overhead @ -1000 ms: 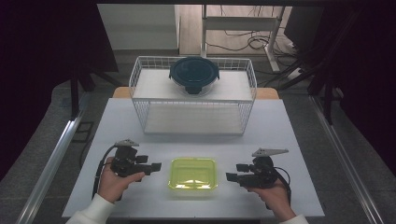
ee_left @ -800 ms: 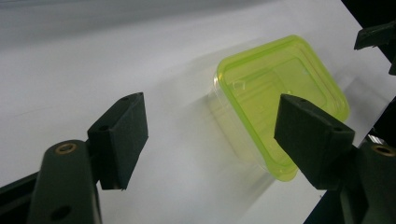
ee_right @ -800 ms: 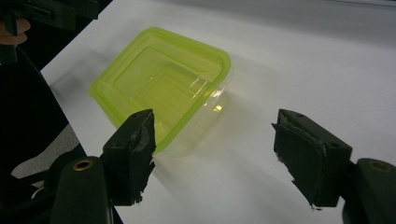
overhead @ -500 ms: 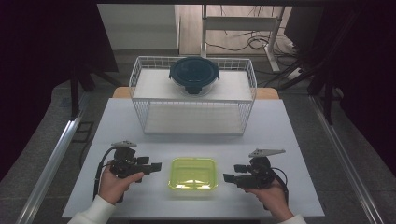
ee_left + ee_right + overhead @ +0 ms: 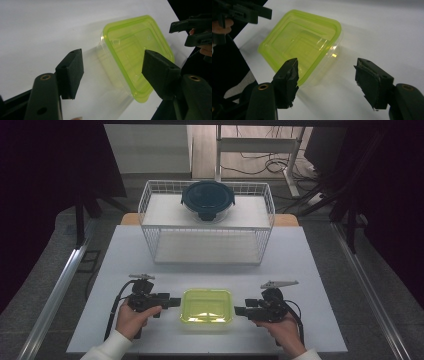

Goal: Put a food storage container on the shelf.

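A clear container with a yellow-green lid [image 5: 207,306] lies on the white table near its front edge. My left gripper [image 5: 173,302] is just left of it and points at its left end. My right gripper [image 5: 240,310] mirrors it on the right. In the left gripper view the container [image 5: 135,57] lies ahead of the spread jaws of that gripper [image 5: 112,72], untouched. The right gripper view has the container [image 5: 299,42] ahead and to the left of its gripper [image 5: 327,77]. Both pairs of jaws have just been closing a little, and neither presses on anything.
A white wire basket [image 5: 150,227] stands at the back middle of the table. A dark blue round lidded container [image 5: 207,200] rests on top of it. Each gripper trails a black cable toward the front edge.
My left gripper has sunk slightly and edged toward the container. The right gripper has barely moved. The container lies where it was.
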`<action>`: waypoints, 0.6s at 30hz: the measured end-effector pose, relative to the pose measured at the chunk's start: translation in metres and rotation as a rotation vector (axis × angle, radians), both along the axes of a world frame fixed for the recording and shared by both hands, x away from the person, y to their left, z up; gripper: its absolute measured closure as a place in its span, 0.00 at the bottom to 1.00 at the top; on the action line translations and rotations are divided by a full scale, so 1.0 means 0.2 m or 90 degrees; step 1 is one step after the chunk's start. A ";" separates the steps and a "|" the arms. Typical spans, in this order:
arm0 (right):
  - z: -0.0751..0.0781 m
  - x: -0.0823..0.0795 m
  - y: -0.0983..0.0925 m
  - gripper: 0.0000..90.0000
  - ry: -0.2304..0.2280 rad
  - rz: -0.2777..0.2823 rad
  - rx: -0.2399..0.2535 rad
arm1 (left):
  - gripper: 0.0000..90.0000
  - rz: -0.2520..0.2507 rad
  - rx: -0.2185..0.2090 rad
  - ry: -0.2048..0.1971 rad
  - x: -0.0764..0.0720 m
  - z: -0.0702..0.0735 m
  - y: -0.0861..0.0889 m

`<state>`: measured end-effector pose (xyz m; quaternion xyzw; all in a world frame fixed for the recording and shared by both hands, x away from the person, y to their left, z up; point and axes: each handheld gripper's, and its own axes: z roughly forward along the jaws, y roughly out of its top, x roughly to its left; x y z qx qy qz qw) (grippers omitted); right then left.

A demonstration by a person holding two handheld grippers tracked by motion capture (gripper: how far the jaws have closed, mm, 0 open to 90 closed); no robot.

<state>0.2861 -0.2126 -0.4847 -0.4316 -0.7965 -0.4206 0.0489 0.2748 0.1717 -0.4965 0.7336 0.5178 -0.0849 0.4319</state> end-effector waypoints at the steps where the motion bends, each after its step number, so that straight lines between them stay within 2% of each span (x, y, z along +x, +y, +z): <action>1: -0.01 0.01 0.00 0.41 0.008 -0.006 0.005 | 0.38 0.000 0.000 0.000 0.00 0.00 0.00; 2: -0.02 0.01 0.00 0.42 0.014 -0.012 0.011 | 0.38 -0.007 -0.005 0.006 0.01 -0.01 -0.03; 5: -0.05 0.03 0.01 0.44 0.038 -0.024 0.031 | 0.39 -0.011 -0.012 0.021 0.02 -0.04 -0.06; 7: -0.06 0.05 0.02 0.45 0.043 -0.026 0.037 | 0.39 -0.013 -0.017 0.031 0.03 -0.06 -0.06; 8: -0.07 0.05 0.03 0.46 0.049 -0.027 0.039 | 0.40 -0.015 -0.022 0.037 0.04 -0.07 -0.06; 10: -0.08 0.07 0.05 0.49 0.060 -0.029 0.048 | 0.41 -0.013 -0.050 0.054 0.05 -0.09 -0.06; 11: -0.08 0.07 0.05 0.49 0.060 -0.029 0.048 | 0.42 -0.013 -0.050 0.054 0.05 -0.09 -0.06; 14: -0.12 0.10 0.07 0.53 0.086 -0.027 0.065 | 0.45 -0.019 -0.066 0.073 0.06 -0.12 -0.05; 16: -0.13 0.10 0.09 0.54 0.096 -0.022 0.067 | 0.48 -0.018 -0.073 0.077 0.06 -0.12 -0.06; 18: -0.14 0.10 0.10 0.57 0.101 -0.016 0.067 | 0.51 -0.021 -0.067 0.088 0.06 -0.13 -0.07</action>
